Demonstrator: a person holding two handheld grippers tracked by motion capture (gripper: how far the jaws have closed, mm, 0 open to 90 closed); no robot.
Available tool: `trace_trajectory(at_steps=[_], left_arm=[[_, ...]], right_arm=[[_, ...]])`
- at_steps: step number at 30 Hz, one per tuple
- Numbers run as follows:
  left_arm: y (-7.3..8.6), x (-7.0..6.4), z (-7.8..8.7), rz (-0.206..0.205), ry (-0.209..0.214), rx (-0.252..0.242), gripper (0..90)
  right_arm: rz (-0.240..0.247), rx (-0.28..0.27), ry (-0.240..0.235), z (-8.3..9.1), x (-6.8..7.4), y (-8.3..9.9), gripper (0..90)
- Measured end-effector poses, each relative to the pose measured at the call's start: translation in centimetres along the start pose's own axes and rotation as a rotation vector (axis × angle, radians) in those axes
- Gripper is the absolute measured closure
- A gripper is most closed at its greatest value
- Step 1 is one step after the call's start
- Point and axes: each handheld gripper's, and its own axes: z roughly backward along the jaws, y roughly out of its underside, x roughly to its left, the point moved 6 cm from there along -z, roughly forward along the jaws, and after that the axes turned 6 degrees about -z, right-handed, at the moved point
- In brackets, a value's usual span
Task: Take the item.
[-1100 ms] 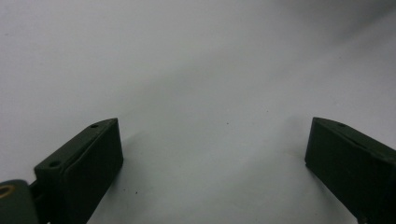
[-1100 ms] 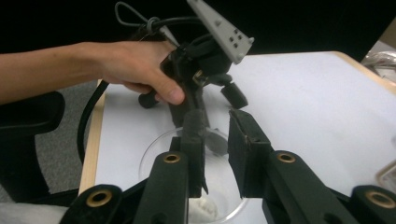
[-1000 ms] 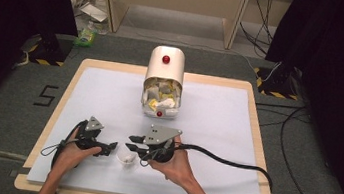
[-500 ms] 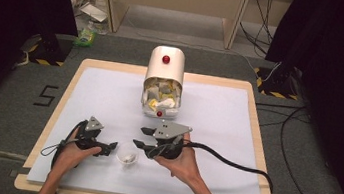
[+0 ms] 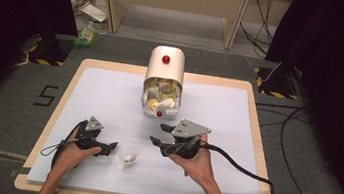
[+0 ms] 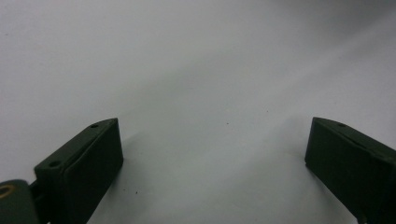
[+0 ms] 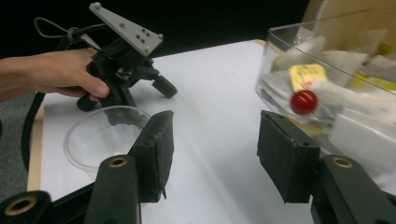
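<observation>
While your left hand-held gripper (image 5: 109, 145) rests low on the bench (image 5: 236, 130) just left of the small clear bowl (image 5: 128, 153), the high view shows that your right hand-held gripper (image 5: 155, 141) has drawn back from that bowl over the last second: it was right at the rim, and now it sits up and to the right, between the bowl and the box of tea bags (image 5: 162, 93), with something pale lying in the bowl's bottom. I read that as a bag just dropped off, so the next trip is back to the box, whose open front with the red knob faces you. From the left gripper view, your left jaws stand wide apart over bare white bench with nothing between them, so that side is idle. From the right gripper view, your right hand-held gripper (image 7: 212, 154) also has its jaws apart and empty; the bowl (image 7: 100, 137) lies just beyond its left jaw, the box (image 7: 336, 93) with its red knob (image 7: 303, 101) close beyond the right one, and your other hand (image 7: 56, 74) holds its gripper farther off. You are already lined up nearer the box than the bowl.
</observation>
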Motion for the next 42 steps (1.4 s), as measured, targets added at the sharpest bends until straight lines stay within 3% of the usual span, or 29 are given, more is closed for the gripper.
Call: trace_trajectory(at_steps=[19,32,42], left_arm=[[0.0,0.0,0.0,0.001,0.000,0.000,3.2],[0.0,0.0,0.0,0.001,0.000,0.000,3.2],[0.0,0.0,0.0,0.001,0.000,0.000,3.2]], right_arm=[[-0.094,-0.016,0.155,4.4,-5.0,2.8,43.7],[-0.152,0.013,0.219,5.6,-7.0,5.2,39.3],[-0.182,0.047,0.233,6.3,-7.6,7.0,36.7]])
